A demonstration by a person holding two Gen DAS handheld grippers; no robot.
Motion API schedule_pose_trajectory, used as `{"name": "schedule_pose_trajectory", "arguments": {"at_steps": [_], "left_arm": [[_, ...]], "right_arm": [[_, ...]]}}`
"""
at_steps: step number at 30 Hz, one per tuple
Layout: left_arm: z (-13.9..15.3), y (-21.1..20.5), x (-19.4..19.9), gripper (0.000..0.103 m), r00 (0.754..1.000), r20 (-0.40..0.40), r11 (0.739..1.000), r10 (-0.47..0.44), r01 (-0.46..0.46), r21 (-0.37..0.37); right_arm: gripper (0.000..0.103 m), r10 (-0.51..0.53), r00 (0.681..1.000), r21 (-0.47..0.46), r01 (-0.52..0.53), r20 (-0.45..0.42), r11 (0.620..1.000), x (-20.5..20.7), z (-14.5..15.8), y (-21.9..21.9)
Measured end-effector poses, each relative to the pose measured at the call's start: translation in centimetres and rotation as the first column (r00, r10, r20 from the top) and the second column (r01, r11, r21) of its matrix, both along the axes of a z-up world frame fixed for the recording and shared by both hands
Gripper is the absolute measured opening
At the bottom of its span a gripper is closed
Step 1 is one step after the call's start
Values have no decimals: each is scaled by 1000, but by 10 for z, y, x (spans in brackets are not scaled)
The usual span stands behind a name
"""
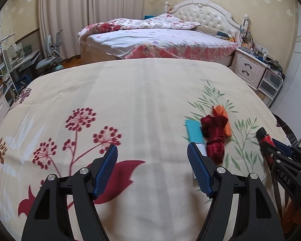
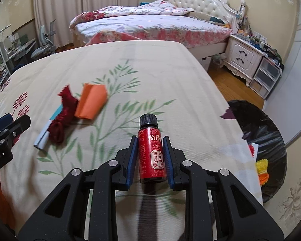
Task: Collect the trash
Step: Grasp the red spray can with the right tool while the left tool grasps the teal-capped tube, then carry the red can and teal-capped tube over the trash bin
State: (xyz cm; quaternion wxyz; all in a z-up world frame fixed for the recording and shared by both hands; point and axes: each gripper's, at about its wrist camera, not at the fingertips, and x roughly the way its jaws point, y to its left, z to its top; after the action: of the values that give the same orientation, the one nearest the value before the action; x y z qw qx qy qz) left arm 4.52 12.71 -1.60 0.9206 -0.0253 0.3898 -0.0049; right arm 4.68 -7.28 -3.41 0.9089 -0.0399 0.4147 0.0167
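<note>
My right gripper point(image 2: 150, 140) is shut on a small red bottle point(image 2: 152, 156) with a black cap, held above the cream flowered cloth point(image 2: 150, 76); the bottle also shows in the left wrist view point(image 1: 265, 137). My left gripper point(image 1: 152, 150) is open and empty above the cloth. Just right of its right finger lie a teal and white box point(image 1: 194, 133), a crumpled dark red cloth scrap point(image 1: 214, 134) and an orange paper piece point(image 1: 223, 120). The same pile shows in the right wrist view: box point(image 2: 48, 126), red scrap point(image 2: 62, 116), orange paper point(image 2: 91, 100).
A black-lined trash bin point(image 2: 264, 140) stands at the table's right edge, holding yellow and orange items point(image 2: 262, 170). Behind are a bed point(image 1: 160, 38), a white nightstand point(image 1: 248, 66) and a desk with chair point(image 1: 48, 58) at left.
</note>
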Motion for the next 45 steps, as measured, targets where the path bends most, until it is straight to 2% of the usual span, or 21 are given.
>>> {"name": "schedule_pose_trajectory", "arguments": {"at_steps": [8, 14, 16, 20, 24, 26, 28, 32, 37, 41, 43, 45], "left_arm": [[-4, -21, 15, 70, 999, -26, 999, -37, 37, 20], [-11, -28, 26, 70, 995, -76, 997, -61, 64, 43], [-11, -30, 26, 66, 994, -83, 997, -67, 70, 39], [-14, -31, 26, 52, 991, -105, 996, -80, 83, 26], [-15, -34, 24, 46, 990, -105, 994, -96, 100, 34], [-15, -36, 24, 39, 990, -102, 994, -101, 106, 40], [-14, -36, 22, 34, 990, -97, 993, -106, 110, 43], [-14, -36, 20, 21, 990, -91, 993, -108, 112, 38], [-12, -33, 20, 18, 990, -87, 993, -113, 115, 14], [-12, -25, 20, 17, 991, -82, 994, -107, 104, -36], [-11, -23, 19, 17, 992, -79, 995, -98, 94, -45], [-10, -22, 18, 17, 993, -72, 995, -91, 88, -47]], "right_arm": [[24, -12, 1000, 38, 12, -11, 999, 2, -4, -14], [24, -4, 1000, 50, 5, -10, 999, 3, -4, -15], [24, -3, 1000, 52, 4, -10, 999, 2, -5, -17], [25, -4, 1000, 53, 5, -10, 999, 2, -5, -17], [26, -1, 1000, 55, 2, -11, 999, 2, -5, -16], [28, -2, 1000, 55, 3, -10, 998, 2, -5, -16], [35, -5, 1000, 57, 5, -11, 998, 2, -5, -15], [37, -12, 1000, 67, 13, -13, 998, 4, -5, -14], [37, -18, 1000, 77, 19, -13, 997, 6, -4, -14], [36, -19, 1000, 66, 20, -12, 998, 6, -4, -16], [25, -17, 1000, 58, 17, -11, 998, 7, -4, -15], [23, -15, 1000, 52, 15, -9, 999, 7, -5, -14]]}}
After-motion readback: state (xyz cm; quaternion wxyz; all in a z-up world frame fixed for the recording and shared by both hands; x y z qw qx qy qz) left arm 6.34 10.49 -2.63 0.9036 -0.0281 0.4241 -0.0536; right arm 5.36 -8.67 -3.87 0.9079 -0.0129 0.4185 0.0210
